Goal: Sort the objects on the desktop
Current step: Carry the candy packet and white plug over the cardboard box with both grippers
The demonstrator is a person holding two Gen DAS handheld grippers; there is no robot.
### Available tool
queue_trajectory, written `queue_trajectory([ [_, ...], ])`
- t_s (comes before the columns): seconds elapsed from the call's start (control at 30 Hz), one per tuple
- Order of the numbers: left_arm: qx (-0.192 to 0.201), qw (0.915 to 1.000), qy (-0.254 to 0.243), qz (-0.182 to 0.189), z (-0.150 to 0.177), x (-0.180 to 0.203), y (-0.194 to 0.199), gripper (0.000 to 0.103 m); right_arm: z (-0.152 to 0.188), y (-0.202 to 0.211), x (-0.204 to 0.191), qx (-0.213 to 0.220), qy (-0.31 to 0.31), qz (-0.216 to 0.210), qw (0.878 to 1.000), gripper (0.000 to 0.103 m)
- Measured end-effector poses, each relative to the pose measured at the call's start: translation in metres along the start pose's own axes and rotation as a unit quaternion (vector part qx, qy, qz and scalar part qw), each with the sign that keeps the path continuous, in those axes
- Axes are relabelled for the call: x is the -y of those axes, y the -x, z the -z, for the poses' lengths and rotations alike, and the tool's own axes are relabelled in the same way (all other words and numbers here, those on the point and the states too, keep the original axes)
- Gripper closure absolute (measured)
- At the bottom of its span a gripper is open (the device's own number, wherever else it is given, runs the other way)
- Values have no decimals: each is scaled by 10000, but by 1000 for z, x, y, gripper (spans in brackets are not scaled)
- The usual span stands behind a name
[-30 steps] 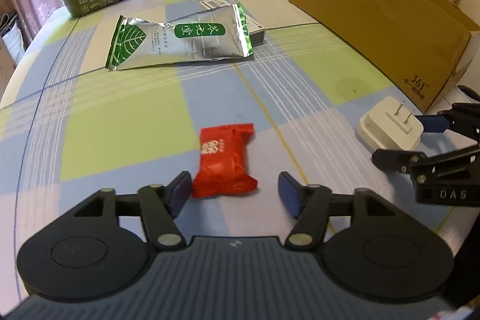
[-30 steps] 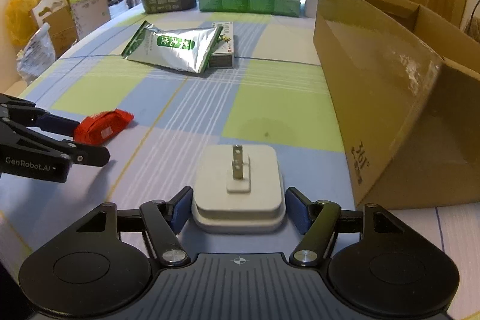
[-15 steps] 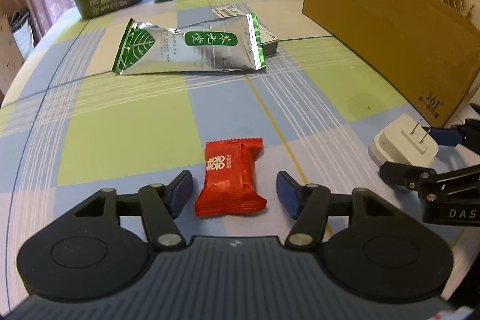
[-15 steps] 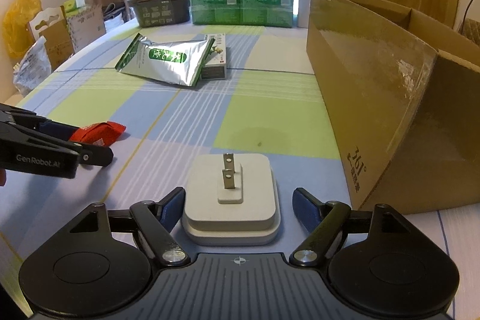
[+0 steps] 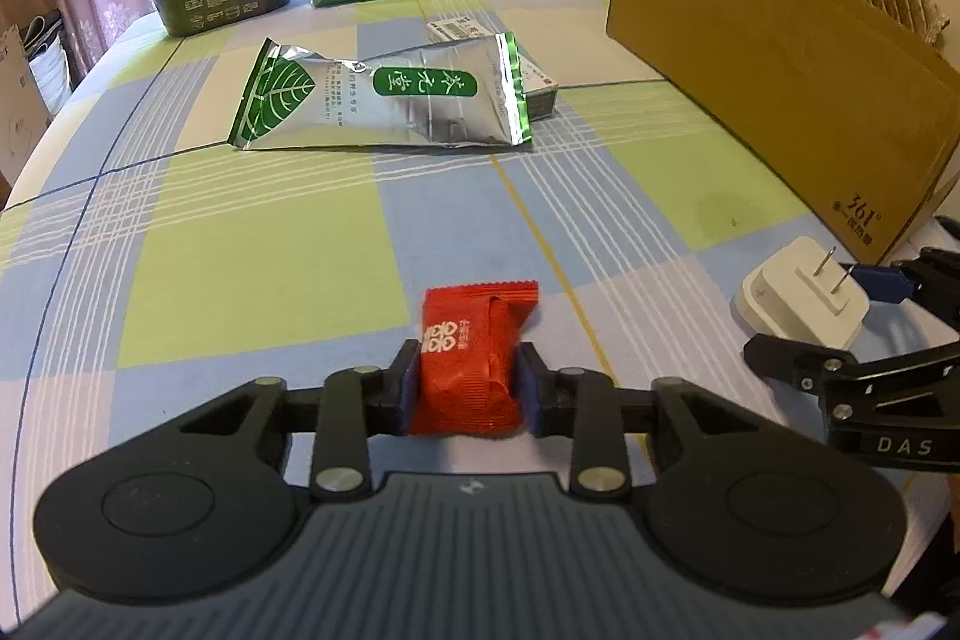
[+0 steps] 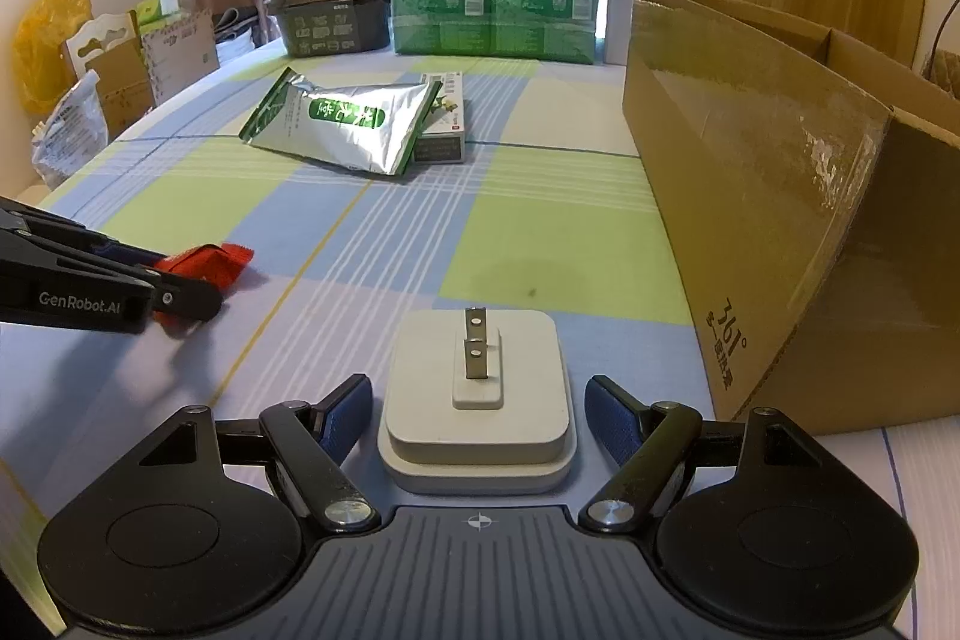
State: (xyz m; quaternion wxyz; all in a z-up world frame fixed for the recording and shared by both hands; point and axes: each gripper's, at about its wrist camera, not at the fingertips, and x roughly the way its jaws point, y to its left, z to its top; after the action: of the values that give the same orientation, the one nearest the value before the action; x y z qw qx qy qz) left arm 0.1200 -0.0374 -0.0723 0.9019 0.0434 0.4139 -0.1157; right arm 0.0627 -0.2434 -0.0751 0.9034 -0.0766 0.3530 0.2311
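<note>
The left gripper (image 5: 467, 388) is closed on the red candy packet (image 5: 469, 358), both blue pads pressing the packet's sides. The packet lies on the checked tablecloth (image 5: 252, 268), well apart from the cardboard box (image 5: 780, 70) and on the side facing the box's printed corner. Whether the packet is lifted clear of the cloth or resting on it cannot be determined from the left wrist view.

The right gripper (image 6: 480, 418) stands wide, one pad on each side of the white plug adapter (image 6: 477, 400) with a visible gap at both sides. The adapter sits flat on the cloth, prongs upward, just beside the near corner of the cardboard box.

Probable faults from this state:

- Packet slip. The wrapper is thin and glossy, and the pads grip only its near half. A soft filling may deform under the pads, letting the packet rotate or slide out during lift.
- Adapter ejection. The adapter has smooth, rounded edges. If the pads close high on the stepped upper section instead of the wider base, the body may squeeze out forward.
- Off-centre closure. The adapter sits slightly nearer the left pad; that pad would contact first and push the adapter sideways toward the box.
- Box collision. The adapter is close to the box wall. A lift that swings toward the box may strike the corner and shift the box.
- Tool interference. The two grippers work near each other beside the box corner; simultaneous transfers toward the box opening may cross paths.

The silver-green pouch (image 5: 384, 100) lies farther from the box corner and is unaffected.
</note>
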Motion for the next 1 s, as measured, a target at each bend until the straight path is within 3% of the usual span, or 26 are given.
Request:
queue_trajectory([
  [0.57, 1, 10000, 36, 24, -1, 2, 0, 76, 1, 0, 0, 28, 24, 28, 10000, 28],
  [0.7, -3, 10000, 25, 44, -1, 3, 1, 76, 0, 1, -3, 39, 56, 43, 10000, 41],
  [1.0, 90, 9997, -132, 158, -6, 12, 6, 76, -2, 8, -1, 97, -37, 182, 9998, 41],
])
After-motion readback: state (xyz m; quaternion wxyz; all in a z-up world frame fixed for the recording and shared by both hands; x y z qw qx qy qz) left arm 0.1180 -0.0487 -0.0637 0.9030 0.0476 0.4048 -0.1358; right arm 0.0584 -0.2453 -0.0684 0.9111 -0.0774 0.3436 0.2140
